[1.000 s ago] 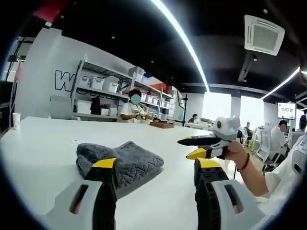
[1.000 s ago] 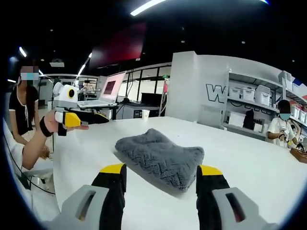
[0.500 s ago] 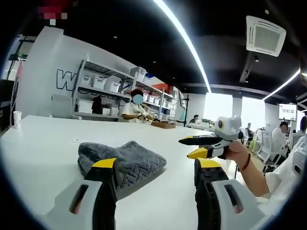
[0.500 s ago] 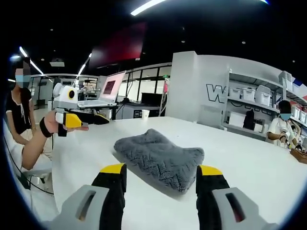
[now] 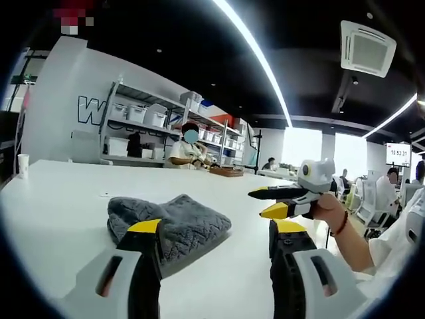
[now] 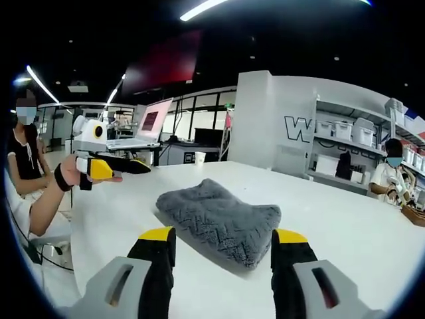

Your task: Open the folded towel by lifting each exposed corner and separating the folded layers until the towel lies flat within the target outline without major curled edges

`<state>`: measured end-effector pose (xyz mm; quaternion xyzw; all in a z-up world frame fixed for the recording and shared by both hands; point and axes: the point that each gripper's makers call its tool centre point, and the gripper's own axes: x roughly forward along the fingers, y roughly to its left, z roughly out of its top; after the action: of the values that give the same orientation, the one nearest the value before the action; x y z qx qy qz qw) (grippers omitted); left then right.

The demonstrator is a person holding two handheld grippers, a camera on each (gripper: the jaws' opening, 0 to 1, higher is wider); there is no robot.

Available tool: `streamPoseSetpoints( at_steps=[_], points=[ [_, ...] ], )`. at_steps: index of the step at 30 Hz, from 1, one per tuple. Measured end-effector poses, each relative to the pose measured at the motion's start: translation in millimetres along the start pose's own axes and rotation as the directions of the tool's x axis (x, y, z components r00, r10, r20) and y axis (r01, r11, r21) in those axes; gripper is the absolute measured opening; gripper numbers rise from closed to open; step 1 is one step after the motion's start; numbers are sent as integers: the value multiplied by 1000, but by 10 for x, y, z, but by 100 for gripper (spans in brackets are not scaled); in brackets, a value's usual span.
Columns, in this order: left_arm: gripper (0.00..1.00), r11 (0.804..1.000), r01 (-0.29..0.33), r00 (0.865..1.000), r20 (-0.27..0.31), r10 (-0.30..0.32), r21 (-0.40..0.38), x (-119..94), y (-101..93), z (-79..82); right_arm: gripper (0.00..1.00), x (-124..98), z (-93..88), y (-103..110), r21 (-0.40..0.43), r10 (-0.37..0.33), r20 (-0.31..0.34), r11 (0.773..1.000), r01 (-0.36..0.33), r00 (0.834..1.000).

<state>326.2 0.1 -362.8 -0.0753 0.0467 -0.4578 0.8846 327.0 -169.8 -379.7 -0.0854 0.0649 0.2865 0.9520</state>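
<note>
Your left gripper [image 5: 216, 232] and right gripper [image 6: 222, 239] both hover with jaws apart, gripping nothing. Just beyond them the folded grey towel [image 6: 219, 220] lies on the white table [image 6: 345, 219]. Behind, a person [image 5: 186, 151] stands at storage shelves [image 5: 143, 119].

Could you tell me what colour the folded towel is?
The towel is grey, clearest in the right gripper view.
</note>
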Motion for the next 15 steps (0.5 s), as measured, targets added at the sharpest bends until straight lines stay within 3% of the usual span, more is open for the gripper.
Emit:
streamPoseSetpoints(
  at_steps=[15],
  points=[
    [67, 1000, -15, 1000, 11, 15, 8, 75, -2, 42, 53, 78, -24, -19, -2, 4, -16, 1000, -4, 1000]
  ],
)
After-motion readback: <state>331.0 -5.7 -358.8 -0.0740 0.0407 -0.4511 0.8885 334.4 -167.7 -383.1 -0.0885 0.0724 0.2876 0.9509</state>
